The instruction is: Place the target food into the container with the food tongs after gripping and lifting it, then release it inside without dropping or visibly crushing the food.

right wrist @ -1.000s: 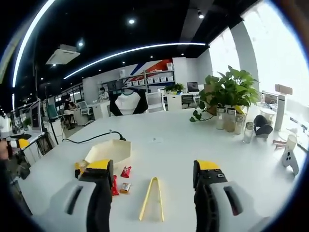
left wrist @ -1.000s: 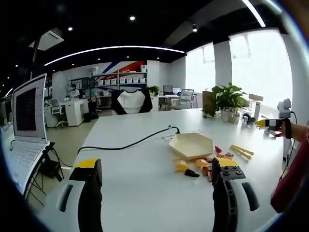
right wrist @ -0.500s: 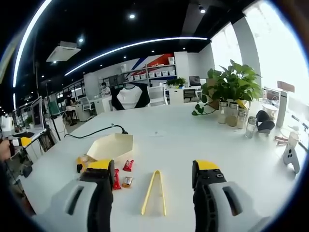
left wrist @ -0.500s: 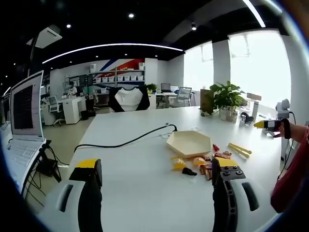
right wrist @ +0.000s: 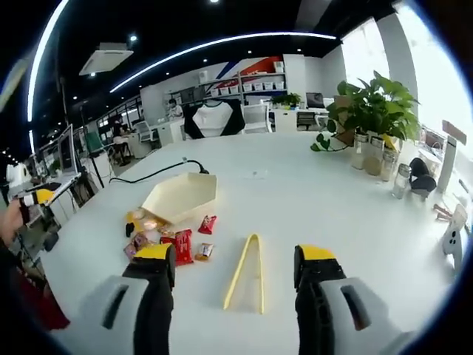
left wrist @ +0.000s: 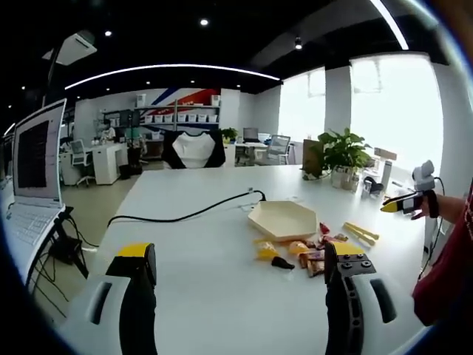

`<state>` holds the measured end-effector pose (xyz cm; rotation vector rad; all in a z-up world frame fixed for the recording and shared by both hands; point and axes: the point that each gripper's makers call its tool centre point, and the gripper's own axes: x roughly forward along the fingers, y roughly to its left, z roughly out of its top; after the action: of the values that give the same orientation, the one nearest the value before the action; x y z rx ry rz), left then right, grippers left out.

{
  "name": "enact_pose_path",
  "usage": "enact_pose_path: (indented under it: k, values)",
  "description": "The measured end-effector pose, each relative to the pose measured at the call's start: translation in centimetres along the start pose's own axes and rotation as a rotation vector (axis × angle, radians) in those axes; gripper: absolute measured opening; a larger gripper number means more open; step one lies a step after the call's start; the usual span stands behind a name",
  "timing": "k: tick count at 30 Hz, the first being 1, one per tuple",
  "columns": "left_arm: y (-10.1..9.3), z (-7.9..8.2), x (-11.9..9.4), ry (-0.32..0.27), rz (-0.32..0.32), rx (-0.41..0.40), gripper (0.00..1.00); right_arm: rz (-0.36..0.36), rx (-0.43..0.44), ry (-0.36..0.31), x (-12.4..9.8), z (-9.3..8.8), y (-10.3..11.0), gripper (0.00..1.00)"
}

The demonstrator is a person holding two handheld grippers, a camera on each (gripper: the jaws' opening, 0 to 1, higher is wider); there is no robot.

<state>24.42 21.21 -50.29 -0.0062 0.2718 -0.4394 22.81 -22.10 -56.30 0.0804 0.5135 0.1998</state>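
Left gripper view: left tongs [left wrist: 236,255] spread wide, nothing between the jaws, held above the white surface [left wrist: 207,288]. Ahead and to the right sits the cream hexagonal container [left wrist: 284,220], and the snack packets [left wrist: 299,253] lie scattered on the surface just beside its near edge — orange, yellow, red and one dark piece, none inside that can be made out. The yellow food tongs [left wrist: 361,233] lie flat right of the packets, near but apart from them. A black cable [left wrist: 185,217] runs across the surface to a spot near the container's far side. An open laptop [left wrist: 33,159] is at the left edge, a potted plant [left wrist: 340,151] at the far right of the surface. The right tongs [left wrist: 403,203] show at the right, held in a hand, with a red sleeve [left wrist: 443,274] below. Right gripper view: right tongs [right wrist: 235,252] also wide open and empty, low over the surface [right wrist: 310,200]. The yellow food tongs [right wrist: 247,274] lie between the two jaws in the frame, pointed end away, untouched. The snack packets [right wrist: 159,237] sit left of them by the left jaw tip, with a red packet [right wrist: 208,224] nearest the hexagonal container [right wrist: 181,196] — the container is just behind the pile. The black cable [right wrist: 159,171] is beyond it, the potted plant [right wrist: 373,111] and glass jars [right wrist: 380,166] at the far right.
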Motion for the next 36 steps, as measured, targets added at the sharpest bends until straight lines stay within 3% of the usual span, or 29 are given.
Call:
enact_pose_path:
  k: [3,15,20,24,28,36]
  values:
    - [-0.2,-0.1,0.1,0.006,-0.005,0.004,1.00,-0.015,0.002,0.056,0.6,-0.9,-0.3,0.60]
    - [-0.8,-0.8,0.2,0.043,-0.015,0.061,1.00,-0.027,-0.039,0.139,1.0,-2.6,-0.4,0.55]
    - [-1.0,-0.7,0.0,0.045,-0.015,0.064,1.00,-0.060,-0.070,0.191,1.7,-4.1,-1.6,0.53]
    - [-1.0,-0.7,-0.3,0.051,-0.011,0.067,1.00,-0.120,-0.148,0.212,2.1,-5.0,-2.6,0.53]
    - [-0.2,-0.5,-0.7,0.045,0.028,0.078,1.00,-0.099,-0.137,0.230,2.7,-5.9,-2.3,0.53]
    - [0.2,-0.7,-0.8,0.059,0.036,0.081,1.00,-0.096,-0.103,0.248,3.3,-7.0,-2.1,0.52]
